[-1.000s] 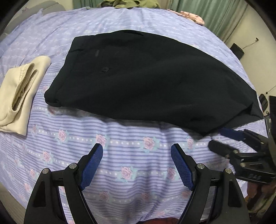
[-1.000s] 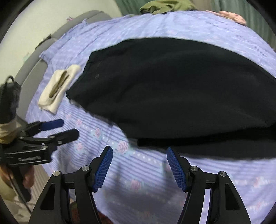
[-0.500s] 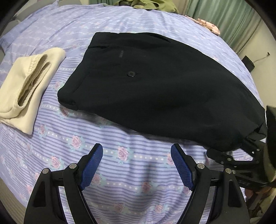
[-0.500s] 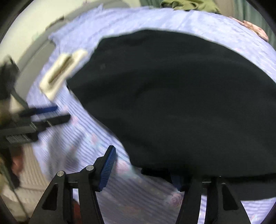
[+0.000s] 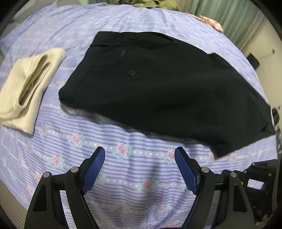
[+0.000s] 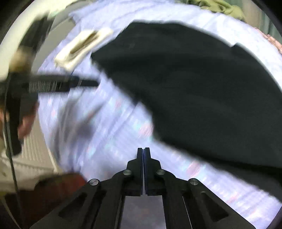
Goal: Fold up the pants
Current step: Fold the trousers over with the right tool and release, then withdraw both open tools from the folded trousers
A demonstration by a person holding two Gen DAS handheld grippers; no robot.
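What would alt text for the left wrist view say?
Black pants lie flat on a purple floral bedsheet, with the open blue-padded left tool in front. Folded cream fabric sits to their left.

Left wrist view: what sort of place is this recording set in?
Most likely a home bedroom: the pants lie on a bed under a floral striped sheet, with green curtains behind and a folded cream garment alongside.

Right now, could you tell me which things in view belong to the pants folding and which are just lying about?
Belongs to the job:
black pants
left gripper, open
right gripper, shut

Just lying about:
cream garment, folded, left of the pants
olive clothes at the far edge
pink floral item
bedsheet
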